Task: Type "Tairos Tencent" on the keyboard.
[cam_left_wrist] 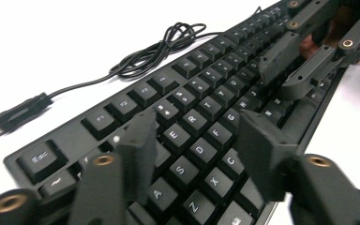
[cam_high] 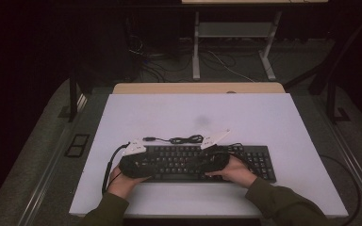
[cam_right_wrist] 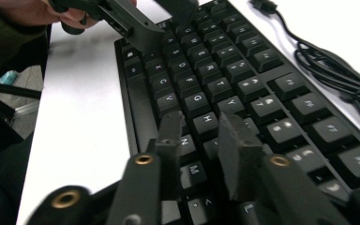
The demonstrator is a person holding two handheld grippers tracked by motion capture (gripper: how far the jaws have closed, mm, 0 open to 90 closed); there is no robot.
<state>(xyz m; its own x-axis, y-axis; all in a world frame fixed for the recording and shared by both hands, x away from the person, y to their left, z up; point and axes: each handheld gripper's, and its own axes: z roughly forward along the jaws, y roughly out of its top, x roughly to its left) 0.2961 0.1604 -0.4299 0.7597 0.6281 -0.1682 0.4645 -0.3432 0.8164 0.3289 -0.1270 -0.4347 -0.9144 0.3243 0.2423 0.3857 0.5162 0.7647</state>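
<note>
A black keyboard point(cam_high: 179, 162) lies across the near half of the white tabletop point(cam_high: 193, 113). Its black cable point(cam_high: 184, 139) is coiled just behind it and ends in a USB plug point(cam_left_wrist: 9, 119). My left gripper point(cam_left_wrist: 197, 124) hovers over the keyboard's left letter keys, jaws apart above the D and F keys with nothing gripped. My right gripper point(cam_right_wrist: 199, 121) hangs over the middle keys around H and N, its jaws a narrower gap apart and also empty. The two grippers point toward each other. The right gripper point(cam_left_wrist: 281, 70) appears at the top right of the left gripper view.
The white top rests on a wooden desk point(cam_high: 198, 88) whose edge shows at the back. Beyond it stand another desk's metal legs point(cam_high: 196, 52) and loose floor cables point(cam_high: 226, 66). Dark floor surrounds the table on both sides.
</note>
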